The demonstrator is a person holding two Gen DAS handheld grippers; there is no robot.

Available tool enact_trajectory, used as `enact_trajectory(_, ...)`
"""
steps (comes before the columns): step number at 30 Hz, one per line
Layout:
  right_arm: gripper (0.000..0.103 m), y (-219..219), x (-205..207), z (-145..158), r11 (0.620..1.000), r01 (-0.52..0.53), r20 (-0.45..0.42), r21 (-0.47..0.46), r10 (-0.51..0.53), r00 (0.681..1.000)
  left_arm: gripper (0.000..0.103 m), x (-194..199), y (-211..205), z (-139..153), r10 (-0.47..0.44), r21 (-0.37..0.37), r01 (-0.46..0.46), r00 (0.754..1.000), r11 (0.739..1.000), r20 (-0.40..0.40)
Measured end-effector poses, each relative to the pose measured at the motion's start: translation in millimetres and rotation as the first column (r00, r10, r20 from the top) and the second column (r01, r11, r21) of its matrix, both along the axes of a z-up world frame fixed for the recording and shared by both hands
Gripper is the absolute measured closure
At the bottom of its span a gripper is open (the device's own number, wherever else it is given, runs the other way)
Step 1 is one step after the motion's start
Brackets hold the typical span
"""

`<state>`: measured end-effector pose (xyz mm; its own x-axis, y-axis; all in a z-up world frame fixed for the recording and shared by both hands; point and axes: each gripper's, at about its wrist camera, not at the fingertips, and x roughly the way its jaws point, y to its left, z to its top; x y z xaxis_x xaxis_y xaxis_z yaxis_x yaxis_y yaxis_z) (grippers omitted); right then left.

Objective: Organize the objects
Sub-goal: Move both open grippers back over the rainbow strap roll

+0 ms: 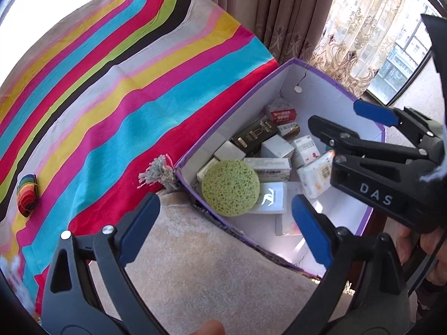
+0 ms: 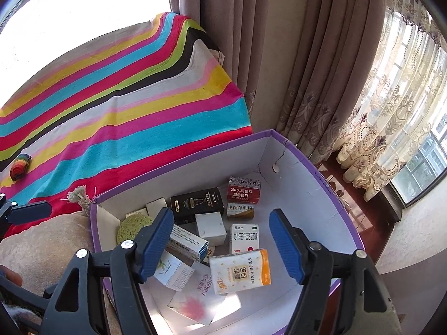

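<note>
Now both my grippers, left (image 1: 226, 223) and right (image 2: 222, 244), hang with fingers spread and empty above the purple-rimmed white cardboard box (image 2: 293, 173); round green sponge (image 1: 230, 187) and white-and-orange tissue pack (image 2: 240, 270) lie inside, dropped to gather them.

Your right gripper's finger (image 2: 156, 240) hides part of the green sponge (image 2: 131, 227) at nine o'clock in the box (image 2: 329, 192); the window (image 2: 430, 162) is cut off at three o'clock.

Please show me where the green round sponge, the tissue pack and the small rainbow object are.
green sponge (image 1: 230, 187), left wrist view, middle of its round face.
tissue pack (image 2: 240, 270), right wrist view, its printed front.
rainbow object (image 1: 27, 195), left wrist view, its striped top.
</note>
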<state>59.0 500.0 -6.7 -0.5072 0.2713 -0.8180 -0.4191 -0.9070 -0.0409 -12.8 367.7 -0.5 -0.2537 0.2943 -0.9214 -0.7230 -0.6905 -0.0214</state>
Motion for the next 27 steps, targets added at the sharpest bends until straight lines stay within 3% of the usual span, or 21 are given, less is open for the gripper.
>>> enact_trajectory(2, 0.03, -8.2, -3.6, 1.9, 1.0, -0.019, 0.001, 0.001, 0.019, 1.0, 0.007, -6.3, -9.1, -5.5, 0.012, -0.064, -0.01, 1.0, 0.998, 0.024)
enact_trajectory(5, 0.029, -23.8, -12.5, 6.0, 0.998, -0.057, 0.001, 0.013, 0.057, 0.998, 0.007, -19.5, -40.1, 9.8, 0.02, -0.019, -0.019, 0.999, 1.0, 0.038)
enact_trajectory(9, 0.029, -49.1, -29.9, 18.6, 0.992, -0.118, -0.017, 0.034, 0.118, 0.993, 0.007, -38.2, -108.5, 65.0, 0.066, 0.096, -0.057, 0.993, 0.994, -0.098)
enact_trajectory(12, 0.029, -75.5, -49.5, 28.3, 0.981, -0.192, -0.03, 0.042, 0.193, 0.981, 0.0, -55.6, -166.2, 96.3, 0.122, 0.146, -0.087, 0.961, 0.985, -0.249)
enact_trajectory(15, 0.028, -104.6, -72.0, 38.2, 0.959, -0.282, -0.051, 0.038, 0.284, 0.957, 0.0, -86.6, -218.1, 100.3, 0.196, 0.132, -0.169, 0.955, 0.977, -0.223)
enact_trajectory(17, 0.028, -121.2, -86.4, 42.2, 0.948, -0.319, -0.06, 0.02, 0.32, 0.946, 0.0, -111.3, -252.8, 92.9, 0.31, 0.156, -0.291, 0.944, 0.944, -0.111)
enact_trajectory(18, 0.028, -128.4, -93.0, 43.2, 0.943, -0.333, -0.068, 0.004, 0.332, 0.941, 0.0, -120.9, -270.6, 86.1, 0.375, 0.178, -0.362, 0.926, 0.915, -0.041)
enact_trajectory(20, 0.027, -142.0, -104.8, 43.6, 0.938, -0.347, -0.071, -0.017, 0.345, 0.936, 0.0, -135.9, -299.6, 67.8, 0.467, 0.224, -0.471, 0.881, 0.853, 0.072)
enact_trajectory(23, 0.026, -166.5, -126.2, 37.9, 0.921, -0.385, -0.053, -0.052, 0.382, 0.922, 0.001, -155.5, -324.0, 33.8, 0.562, 0.221, -0.585, 0.811, 0.78, 0.165)
enact_trajectory(27, 0.026, -204.7, -149.9, 27.3, 0.877, -0.475, -0.031, -0.068, 0.474, 0.88, 0.016, -186.4, -334.4, -9.0, 0.616, 0.221, -0.687, 0.722, 0.693, 0.313)
